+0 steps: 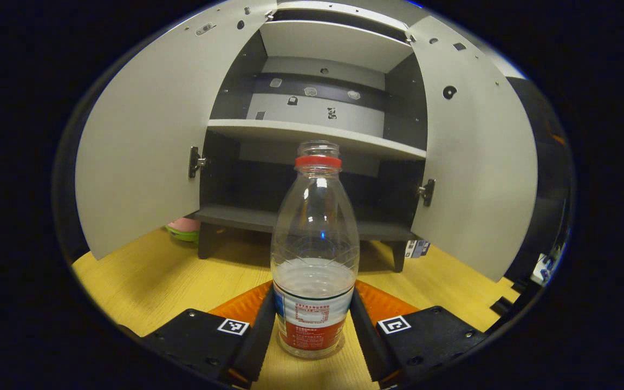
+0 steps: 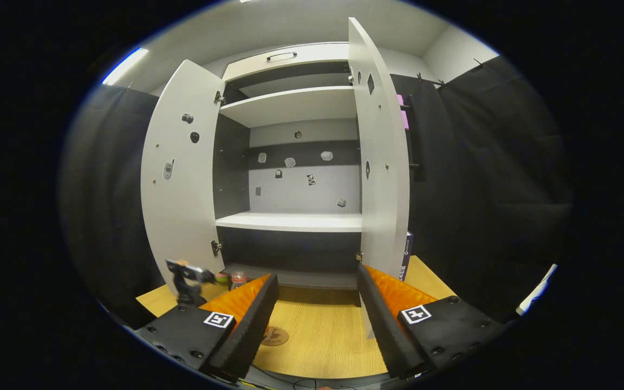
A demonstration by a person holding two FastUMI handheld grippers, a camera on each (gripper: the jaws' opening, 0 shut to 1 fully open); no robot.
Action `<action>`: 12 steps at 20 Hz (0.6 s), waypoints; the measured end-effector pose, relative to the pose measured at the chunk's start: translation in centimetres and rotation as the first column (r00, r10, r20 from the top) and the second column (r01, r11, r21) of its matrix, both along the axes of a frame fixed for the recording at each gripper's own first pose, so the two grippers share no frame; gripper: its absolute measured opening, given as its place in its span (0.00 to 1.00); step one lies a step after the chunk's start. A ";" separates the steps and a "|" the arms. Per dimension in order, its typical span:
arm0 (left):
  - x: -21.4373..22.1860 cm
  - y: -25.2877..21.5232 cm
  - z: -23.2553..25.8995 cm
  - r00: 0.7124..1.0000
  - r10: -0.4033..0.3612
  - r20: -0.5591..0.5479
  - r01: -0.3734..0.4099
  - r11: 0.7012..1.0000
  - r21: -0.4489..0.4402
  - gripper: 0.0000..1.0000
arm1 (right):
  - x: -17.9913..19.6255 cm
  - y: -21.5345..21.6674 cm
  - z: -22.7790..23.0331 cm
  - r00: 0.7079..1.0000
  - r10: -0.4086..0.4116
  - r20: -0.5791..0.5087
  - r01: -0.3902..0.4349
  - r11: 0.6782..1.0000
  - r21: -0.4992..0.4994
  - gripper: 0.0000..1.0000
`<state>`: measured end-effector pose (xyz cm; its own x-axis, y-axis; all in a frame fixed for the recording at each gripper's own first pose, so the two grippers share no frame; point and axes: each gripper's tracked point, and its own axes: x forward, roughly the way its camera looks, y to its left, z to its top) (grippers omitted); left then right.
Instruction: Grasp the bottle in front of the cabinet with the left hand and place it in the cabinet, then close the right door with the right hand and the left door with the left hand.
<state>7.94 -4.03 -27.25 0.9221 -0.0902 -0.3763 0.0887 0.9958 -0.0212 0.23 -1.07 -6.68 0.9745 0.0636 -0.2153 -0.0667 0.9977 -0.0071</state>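
left gripper (image 1: 312, 325) jaws flanking bottle (image 1: 314, 254), contact unclear | right gripper (image 2: 317, 319) jaws apart | cabinet (image 1: 312, 130) behind bottle, both doors open

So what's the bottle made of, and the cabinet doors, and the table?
The bottle looks like clear, glossy plastic: you see straight through it and lights glint on it. The cabinet doors look like matte grey laminated board, flat with drilled holes and metal hinges; could be painted wood. The table looks like light wood or wood-print laminate, since faint grain lines show.
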 end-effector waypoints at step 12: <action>11.0 -3.2 26.5 0.958 -0.161 0.237 0.165 0.986 0.004 0.72 | 0.1 -1.1 0.3 0.998 -0.035 0.052 0.033 0.999 0.044 0.96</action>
